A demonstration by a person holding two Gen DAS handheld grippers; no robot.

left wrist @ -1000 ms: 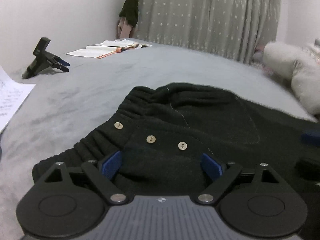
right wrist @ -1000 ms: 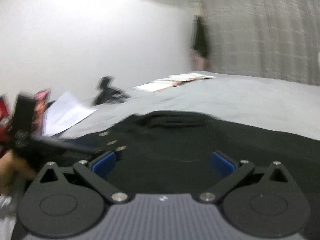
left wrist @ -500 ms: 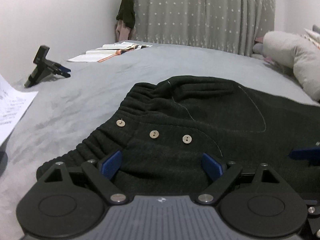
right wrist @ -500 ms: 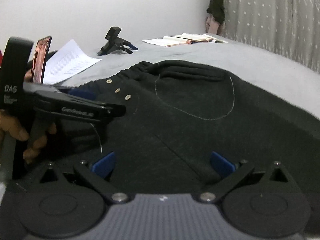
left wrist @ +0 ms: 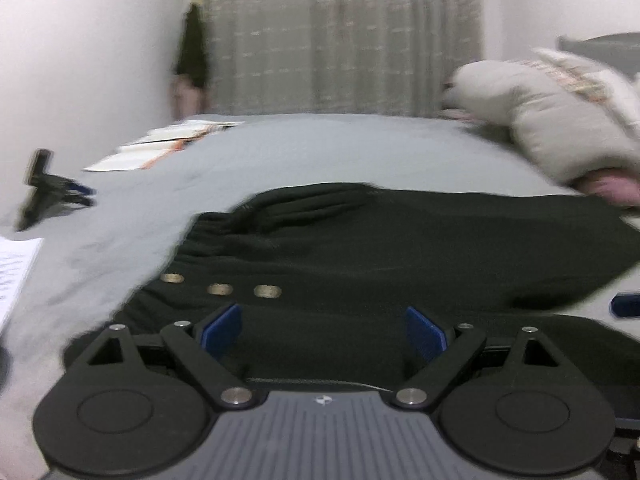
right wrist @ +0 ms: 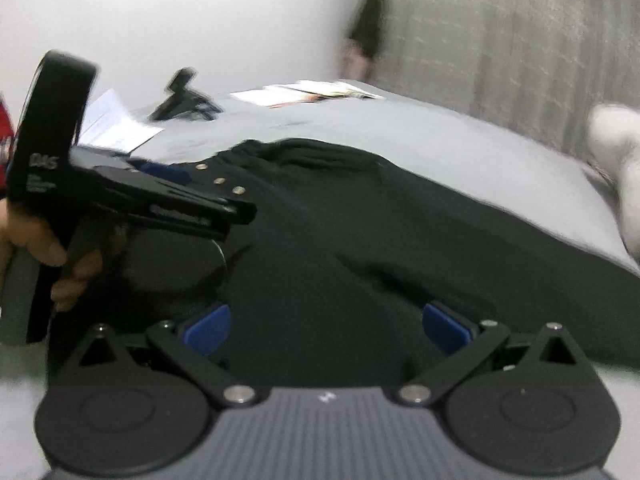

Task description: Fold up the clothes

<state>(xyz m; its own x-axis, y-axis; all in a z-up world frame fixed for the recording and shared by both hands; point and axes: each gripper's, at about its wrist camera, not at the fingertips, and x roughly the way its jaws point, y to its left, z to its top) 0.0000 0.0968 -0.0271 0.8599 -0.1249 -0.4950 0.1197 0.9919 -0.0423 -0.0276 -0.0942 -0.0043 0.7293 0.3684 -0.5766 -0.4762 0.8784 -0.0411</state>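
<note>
1. Nearest the lens, the left gripper (left wrist: 322,330) stands with its blue pads (left wrist: 222,328) wide apart and nothing between them, low over the near edge of the dark garment (left wrist: 400,248). The right gripper (right wrist: 326,326) is spread just as wide, also holding nothing, over dark cloth further along.
2. The garment lies spread on the grey bed cover (left wrist: 320,152). Its gathered waistband (left wrist: 224,232) points toward the wall, with three pale buttons (left wrist: 220,289) just beyond the left pads. Whether a fold has already been laid in it, I cannot tell.
3. Judged from its knit look and soft ridges, the cloth is limp, light and not slippery. It should drape and bunch when lifted rather than hold a line. The elastic waistband is thicker, so a pinch there or at an outer edge looks surest, one gripper at each end.
4. In the right wrist view a hand (right wrist: 44,248) holds the left gripper's handle beside the buttons.
5. Further off lie a loose sheet of paper (left wrist: 14,268), a spare black tool (left wrist: 44,192), an open book (left wrist: 168,146), a pale pillow (left wrist: 560,120) and the curtain (left wrist: 344,36).
6. Against half a second ago, both views are blurred and tilted lower toward the cloth. The pocket stitching seen then is lost in blur, and the pads are as wide apart as then.
</note>
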